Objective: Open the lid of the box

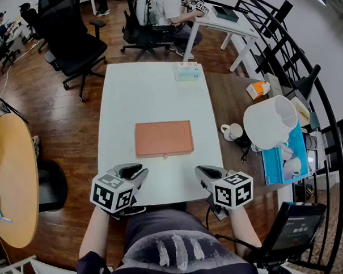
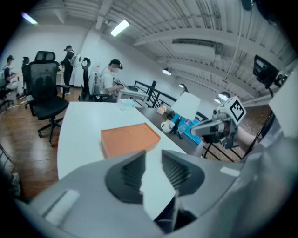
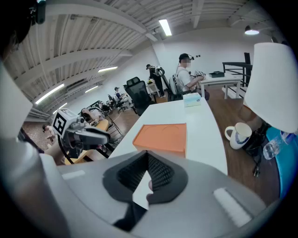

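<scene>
flat rectangular orange box [image 1: 164, 138], possibly leather; left gripper [image 2: 152, 158] slightly apart, right gripper [image 3: 147, 156] clenched.

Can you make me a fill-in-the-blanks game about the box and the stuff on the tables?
1. The flat box on the white table is colored ____.
2. Its lid is ____, not open.
3. The left claw and the right claw both hold ____.
4. In the head view, the mug stands to the box's ____.
Missing words: orange; closed; nothing; right.
</scene>
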Tool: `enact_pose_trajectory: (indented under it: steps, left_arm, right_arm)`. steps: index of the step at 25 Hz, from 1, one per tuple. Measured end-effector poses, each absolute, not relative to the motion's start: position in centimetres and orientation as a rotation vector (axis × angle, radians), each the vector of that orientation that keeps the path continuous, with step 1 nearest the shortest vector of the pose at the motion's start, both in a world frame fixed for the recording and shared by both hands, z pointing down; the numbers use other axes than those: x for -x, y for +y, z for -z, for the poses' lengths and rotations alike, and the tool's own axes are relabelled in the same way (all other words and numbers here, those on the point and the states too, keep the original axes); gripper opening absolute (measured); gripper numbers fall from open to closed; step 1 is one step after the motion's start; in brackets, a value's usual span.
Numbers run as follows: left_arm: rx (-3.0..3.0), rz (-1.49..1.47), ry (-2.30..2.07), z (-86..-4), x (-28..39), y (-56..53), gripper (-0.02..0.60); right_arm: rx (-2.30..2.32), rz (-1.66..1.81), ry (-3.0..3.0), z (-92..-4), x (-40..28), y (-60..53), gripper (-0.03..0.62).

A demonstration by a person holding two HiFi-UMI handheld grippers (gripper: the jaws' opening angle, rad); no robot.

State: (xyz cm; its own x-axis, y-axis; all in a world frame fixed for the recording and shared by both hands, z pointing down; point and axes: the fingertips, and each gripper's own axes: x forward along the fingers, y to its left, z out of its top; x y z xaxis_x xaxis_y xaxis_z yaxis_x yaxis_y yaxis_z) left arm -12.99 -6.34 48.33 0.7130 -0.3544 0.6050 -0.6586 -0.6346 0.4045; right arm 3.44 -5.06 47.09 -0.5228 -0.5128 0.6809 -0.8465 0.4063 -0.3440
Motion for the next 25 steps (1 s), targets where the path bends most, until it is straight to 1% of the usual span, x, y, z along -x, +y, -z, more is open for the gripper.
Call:
enact_pose_trajectory:
  steps: [1,2,3,4,8,10,11,14,20,25]
  left_arm:
    - [-2.285,-0.665,-0.721,-49.2,12.0,-6.2,0.183]
    - [-2.270,-0.685,-0.680,-50.0,10.9,-6.0,0.278]
    - [-2.253,-0.699,-0.646,-50.9,9.8,-5.9,0.334]
    - [-2.230,-0.713,-0.619,-52.0,8.6,-5.8,0.344]
    - [-2.085,-0.770,-0.646,-57.5,4.6,-7.0,0.350]
    - [-1.945,-0.732,-0.730,-60.2,3.9,-8.4,0.347]
    - [-1.863,-0.695,-0.776,-61.4,3.8,-9.1,0.339]
    - [-1.648,-0.606,-0.896,-64.2,4.6,-11.2,0.276]
    - [-1.477,-0.630,-0.981,-66.7,5.2,-12.5,0.259]
    - [-1.419,-0.654,-1.045,-67.8,4.8,-13.1,0.226]
  right_arm:
    - [-1.158,-0.935,-2.192,-47.1,-3.6,-5.0,0.003]
    - [-1.159,-0.935,-2.191,-47.2,-3.8,-4.9,0.005]
    - [-1.161,-0.935,-2.189,-47.3,-4.0,-4.8,0.003]
    - [-1.162,-0.938,-2.187,-47.4,-4.2,-4.7,0.005]
    - [-1.173,-0.967,-2.180,-48.1,-5.7,-4.0,0.005]
    - [-1.177,-0.981,-2.179,-48.5,-6.6,-3.8,0.003]
    - [-1.173,-0.987,-2.181,-48.7,-6.9,-3.7,0.005]
    - [-1.149,-0.998,-2.192,-49.2,-7.5,-3.7,0.003]
    - [-1.104,-1.032,-2.215,-50.3,-8.3,-3.3,0.005]
    - [-1.034,-1.034,-2.228,-50.7,-8.5,-2.8,0.005]
